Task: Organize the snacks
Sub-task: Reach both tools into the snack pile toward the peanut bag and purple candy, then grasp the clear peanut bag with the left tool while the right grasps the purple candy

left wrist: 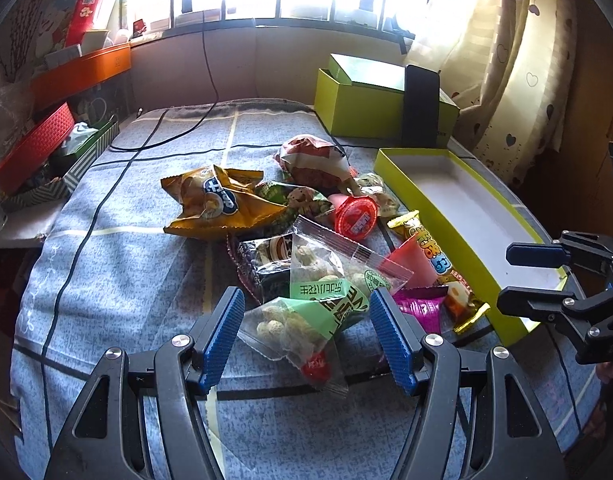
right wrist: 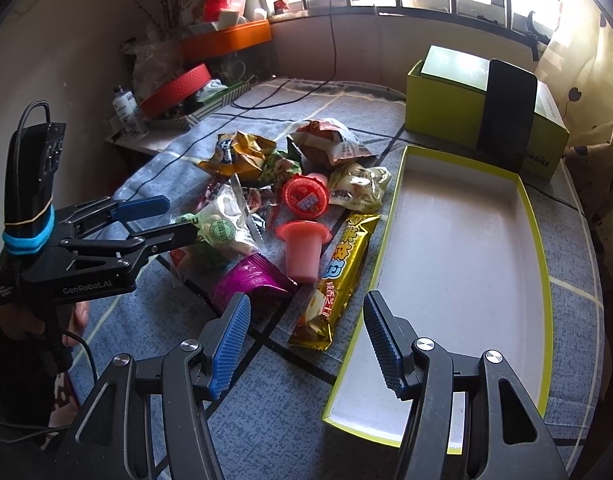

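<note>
The left gripper point(left wrist: 306, 336) hangs low over the near edge of the snack heap, its blue ribbed pads spread wide and gripping nothing; a clear peanut packet with a green label point(left wrist: 306, 320) lies on the cloth directly between the two pads, though whether either pad touches it cannot be told. Just ahead of that gripper sits a second peanut packet point(left wrist: 330, 264) overlapping a dark wrapped snack point(left wrist: 262, 264), and farther ahead and to its left lies a crumpled yellow chip bag point(left wrist: 218, 204). Ahead and slightly right is a red-lidded jelly cup point(left wrist: 356, 216), with a red-and-white bag point(left wrist: 312, 160) beyond it. Right of the left gripper's right pad lie a magenta wrapper point(left wrist: 422, 304) and a long gold snack bar point(left wrist: 438, 268), the bar's near end just beside the wall of the shallow yellow-green tray point(left wrist: 462, 240). The right gripper point(right wrist: 306, 344) is also spread open and holds nothing, hovering over the blue patterned cloth point(right wrist: 266, 420); the gold bar lies between its pads ahead, an upturned pink jelly cup point(right wrist: 304, 248) stands beyond, and the tray, white inside, stretches ahead of its right pad.
</note>
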A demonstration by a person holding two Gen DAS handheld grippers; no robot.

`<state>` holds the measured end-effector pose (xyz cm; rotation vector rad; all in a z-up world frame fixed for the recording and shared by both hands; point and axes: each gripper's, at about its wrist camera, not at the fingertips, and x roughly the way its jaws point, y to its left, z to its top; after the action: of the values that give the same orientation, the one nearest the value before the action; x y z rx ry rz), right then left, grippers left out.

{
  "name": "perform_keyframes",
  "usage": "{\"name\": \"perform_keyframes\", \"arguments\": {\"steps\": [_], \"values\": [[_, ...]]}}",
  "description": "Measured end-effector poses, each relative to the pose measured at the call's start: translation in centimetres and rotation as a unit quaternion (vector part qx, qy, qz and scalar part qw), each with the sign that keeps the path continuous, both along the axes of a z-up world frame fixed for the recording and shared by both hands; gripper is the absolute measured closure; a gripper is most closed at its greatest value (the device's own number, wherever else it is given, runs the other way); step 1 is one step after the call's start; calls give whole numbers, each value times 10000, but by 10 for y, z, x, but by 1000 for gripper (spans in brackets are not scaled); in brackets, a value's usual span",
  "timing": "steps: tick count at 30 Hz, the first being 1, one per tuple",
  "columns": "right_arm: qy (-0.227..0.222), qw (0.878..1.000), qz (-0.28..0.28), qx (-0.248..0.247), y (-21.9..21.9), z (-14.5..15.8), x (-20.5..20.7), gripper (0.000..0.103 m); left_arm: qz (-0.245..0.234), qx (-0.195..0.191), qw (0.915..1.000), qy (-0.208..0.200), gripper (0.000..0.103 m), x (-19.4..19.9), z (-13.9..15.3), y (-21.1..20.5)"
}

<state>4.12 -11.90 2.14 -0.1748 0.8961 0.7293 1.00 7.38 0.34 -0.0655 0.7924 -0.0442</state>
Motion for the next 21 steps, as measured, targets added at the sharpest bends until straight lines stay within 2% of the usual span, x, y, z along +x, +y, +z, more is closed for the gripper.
{"name": "perform_keyframes", "arguments": {"steps": [5, 10, 12, 15, 21], "values": [[96, 9999, 33, 24, 8, -4, 4, 48, -448, 171, 9988, 67, 37, 9, -10, -5], [194, 9997, 63, -92, 16, -11, 8, 65, -467, 423, 9978, 228, 37, 9, -21, -9], [244, 9996, 69, -133, 19, -14, 11, 66, -399, 352, 9981, 296, 37, 8, -24, -6], [340, 9992, 85, -165, 24, -18, 12, 66, -274, 196, 9987, 378, 46, 8, -27, -3], [534, 9981, 278, -107, 35, -21, 6, 66, -25, -183, 9992, 341, 56, 0, -28, 4]]}}
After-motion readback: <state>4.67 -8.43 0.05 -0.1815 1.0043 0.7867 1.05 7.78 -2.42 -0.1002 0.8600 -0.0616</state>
